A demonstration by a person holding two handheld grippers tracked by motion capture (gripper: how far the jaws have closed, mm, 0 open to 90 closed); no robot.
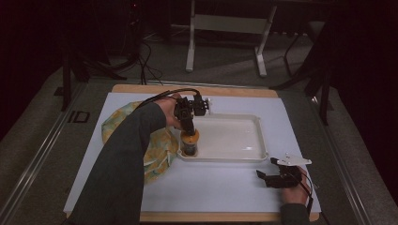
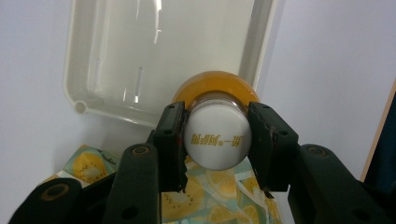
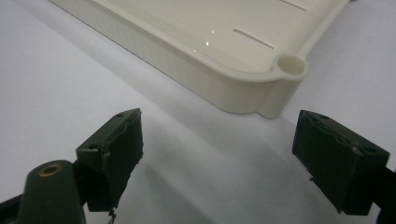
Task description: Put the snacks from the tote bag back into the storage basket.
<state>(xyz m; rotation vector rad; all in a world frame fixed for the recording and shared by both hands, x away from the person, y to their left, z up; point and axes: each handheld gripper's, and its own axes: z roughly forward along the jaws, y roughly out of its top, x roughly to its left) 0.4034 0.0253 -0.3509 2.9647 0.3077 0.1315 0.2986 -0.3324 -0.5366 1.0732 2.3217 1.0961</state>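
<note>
The right tongs (image 1: 268, 174) rest on the counter (image 1: 225, 187) with jaws spread wide, nothing between them. Farther off, the left tongs (image 2: 217, 142) clamp the white cap of an orange bottle (image 1: 189, 143) standing in the cream tray's (image 1: 244, 157) near-left corner, beside a patterned cloth (image 1: 159, 150).

Fruit-print cloth (image 1: 157, 152) beside the tray, white table cover (image 1: 225, 183), desk frame (image 1: 225, 28) beyond

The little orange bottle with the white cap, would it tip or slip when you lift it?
The small orange bottle with the white cap looks tall and narrow, so it probably tips easily. Its smooth round cap may slip, though the left gripper squeezes it from both sides.
</note>
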